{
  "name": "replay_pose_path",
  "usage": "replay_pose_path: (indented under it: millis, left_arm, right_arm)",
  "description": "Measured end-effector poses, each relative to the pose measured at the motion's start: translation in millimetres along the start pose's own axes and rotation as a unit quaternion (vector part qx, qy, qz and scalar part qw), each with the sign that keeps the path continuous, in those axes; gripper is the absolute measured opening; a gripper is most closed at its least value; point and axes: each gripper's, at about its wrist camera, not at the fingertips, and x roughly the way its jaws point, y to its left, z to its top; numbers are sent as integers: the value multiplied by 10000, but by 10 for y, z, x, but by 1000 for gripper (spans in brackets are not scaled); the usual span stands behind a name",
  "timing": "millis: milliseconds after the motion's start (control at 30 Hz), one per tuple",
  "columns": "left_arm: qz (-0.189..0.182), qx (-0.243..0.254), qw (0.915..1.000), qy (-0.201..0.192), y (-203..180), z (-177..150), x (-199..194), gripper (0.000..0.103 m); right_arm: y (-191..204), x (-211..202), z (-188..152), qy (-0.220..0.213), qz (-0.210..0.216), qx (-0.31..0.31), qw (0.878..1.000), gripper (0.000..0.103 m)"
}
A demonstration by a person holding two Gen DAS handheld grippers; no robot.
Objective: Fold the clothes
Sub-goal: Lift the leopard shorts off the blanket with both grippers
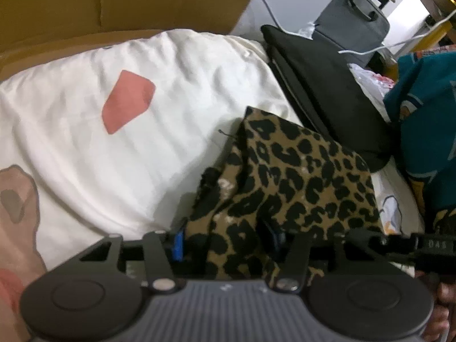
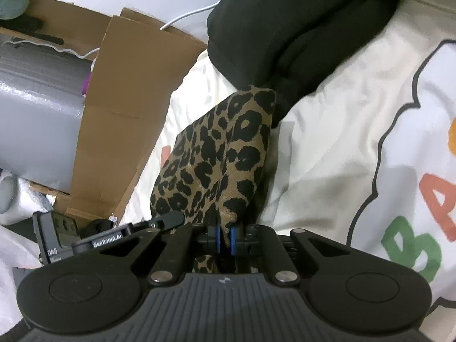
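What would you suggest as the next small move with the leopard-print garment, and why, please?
Probably close the left gripper on the fabric lying between its fingers. The right gripper is already pinched shut on the leopard-print garment, while the left one's jaws stand apart around a bunched part of it. With both ends gripped, the piece could be lifted and spread over the white bedding for a fold.

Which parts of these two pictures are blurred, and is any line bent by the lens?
Left wrist view: the leopard cloth and white bedding are soft with blur. Right wrist view: the leopard print is sharper; the cardboard edges bow, a fisheye effect.
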Motion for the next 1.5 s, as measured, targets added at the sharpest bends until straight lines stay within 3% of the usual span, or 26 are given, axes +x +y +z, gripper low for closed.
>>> replay_pose_path:
  millis: [233,400,733,833,867,933,1000,1100,1233,1333,1367,1500]
  left_arm:
    - [-149,68,9998,59,-140,-13,7,51]
    - [-125,-64,9999,79,-111,3,109,65]
    - [-370,70,9993,72,-119,64,243,91]
    - [-219,305,9992,122,-178,75,252,83]
    - [-207,323,9992,117,-174,81,238,73]
    - [-242,218,9994,111,-127,96,200,62]
    - [-371,158,9991,84,-72,91,160,48]
    - [-600,119,9981,63,-17,99,98,39]
    - [-616,286,9976,124,-50,132,76,40]
    - [-544,144,9980,278,-36,144,144,53]
    - [-560,118,9978,320,-22,133,171,61]
    - [-531,138,9982,227,-21,64,195,64]
  right_arm:
    - [-53,-157,141,-26,-171,-48,9998,5]
    - [-122,-174,170,70,-223,-6,9997,7]
    - [-386,-139,83,88,-166,405,9990,27]
    - [-390,-124,51,71,-147,448,9989,29]
    - [-382,-117,37,75,-131,455,9989,29]
    - [-367,-99,6,87,-88,467,9988,31]
    - [-354,-85,-18,97,-47,465,9989,32]
    - [-327,-90,-19,92,12,458,9989,30]
    - [-280,-123,1,19,37,361,9993,30]
    - [-295,-102,-9,49,-1,370,9993,30]
    - [-300,-92,-17,61,-16,373,9993,33]
    - [-278,-48,-46,131,-53,333,9993,43]
